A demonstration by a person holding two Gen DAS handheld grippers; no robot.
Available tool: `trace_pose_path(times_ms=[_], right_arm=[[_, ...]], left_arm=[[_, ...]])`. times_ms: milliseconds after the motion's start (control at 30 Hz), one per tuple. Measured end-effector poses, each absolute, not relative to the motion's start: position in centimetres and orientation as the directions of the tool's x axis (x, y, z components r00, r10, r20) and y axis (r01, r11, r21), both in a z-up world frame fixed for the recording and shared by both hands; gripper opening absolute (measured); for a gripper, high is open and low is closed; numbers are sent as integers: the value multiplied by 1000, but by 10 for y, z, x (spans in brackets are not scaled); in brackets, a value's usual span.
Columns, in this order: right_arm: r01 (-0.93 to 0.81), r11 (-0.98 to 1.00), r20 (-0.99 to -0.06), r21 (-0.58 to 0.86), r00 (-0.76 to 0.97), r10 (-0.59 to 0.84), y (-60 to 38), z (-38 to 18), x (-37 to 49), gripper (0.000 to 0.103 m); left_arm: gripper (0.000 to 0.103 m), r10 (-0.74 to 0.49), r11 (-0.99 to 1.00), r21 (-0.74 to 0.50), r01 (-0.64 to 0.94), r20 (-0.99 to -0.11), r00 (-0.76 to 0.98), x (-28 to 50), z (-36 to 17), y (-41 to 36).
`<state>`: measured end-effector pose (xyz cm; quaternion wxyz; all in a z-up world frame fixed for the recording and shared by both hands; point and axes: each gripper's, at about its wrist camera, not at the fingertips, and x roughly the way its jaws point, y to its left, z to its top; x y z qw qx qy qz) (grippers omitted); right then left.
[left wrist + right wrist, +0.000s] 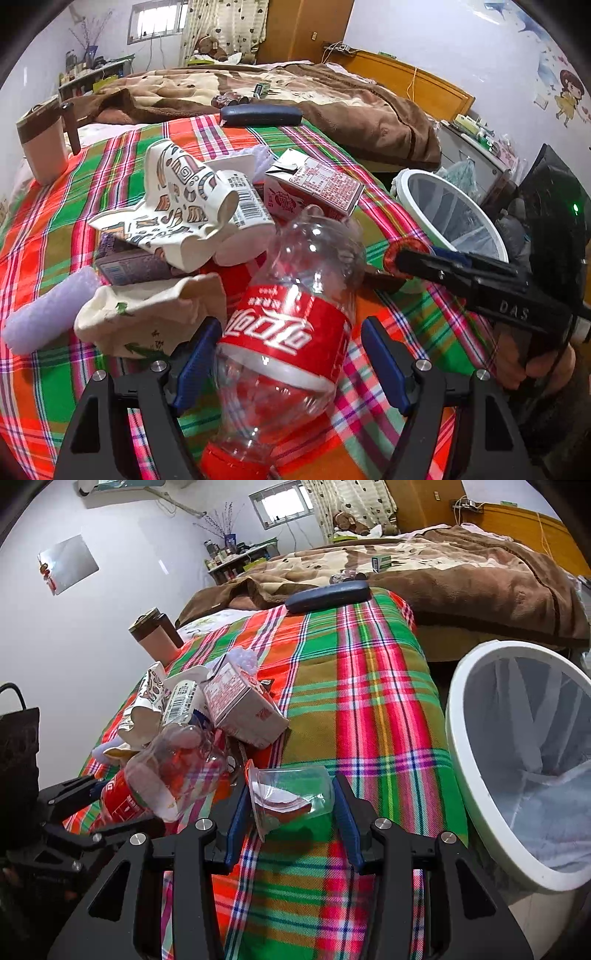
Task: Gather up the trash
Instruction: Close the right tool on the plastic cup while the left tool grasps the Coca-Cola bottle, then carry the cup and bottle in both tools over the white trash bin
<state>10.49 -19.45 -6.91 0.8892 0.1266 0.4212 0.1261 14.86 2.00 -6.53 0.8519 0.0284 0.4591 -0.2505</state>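
— Two grabs at once, is that wise?

— I think so, if I close them one at a time. My left gripper [291, 363] has its fingers apart around the empty cola bottle [291, 325], which lies on the plaid blanket [388, 229] at the near edge of the trash pile. The left pad sits almost on the label, the right one well off it.

— And the other?

— My right gripper [291, 812] straddles the clear plastic cup [291, 794], lying on its side; whether those pads already pinch it, I cannot tell.

— Where does it all go?

— Into the white bin [458, 738], just beside the bed on my right. I'd squeeze the bottle on its labelled waist, gently, since thin plastic buckles and slips, then lift clear of the crushed paper cup [177, 206] and milk carton [317, 184].
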Motion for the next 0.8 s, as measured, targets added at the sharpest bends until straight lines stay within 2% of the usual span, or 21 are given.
trace_pose_path(times_ms=[300,800], right_arm=[[-115,935,-703,335,629,330,-198,-65,98,45],[-117,937,-661,330,680,318,-206,-44,79,45]], left_arm=[[72,-336,899,-116,422,-802,494,142,-66,12],[72,-362,913,-150,380,-727,583,108,-28,17]])
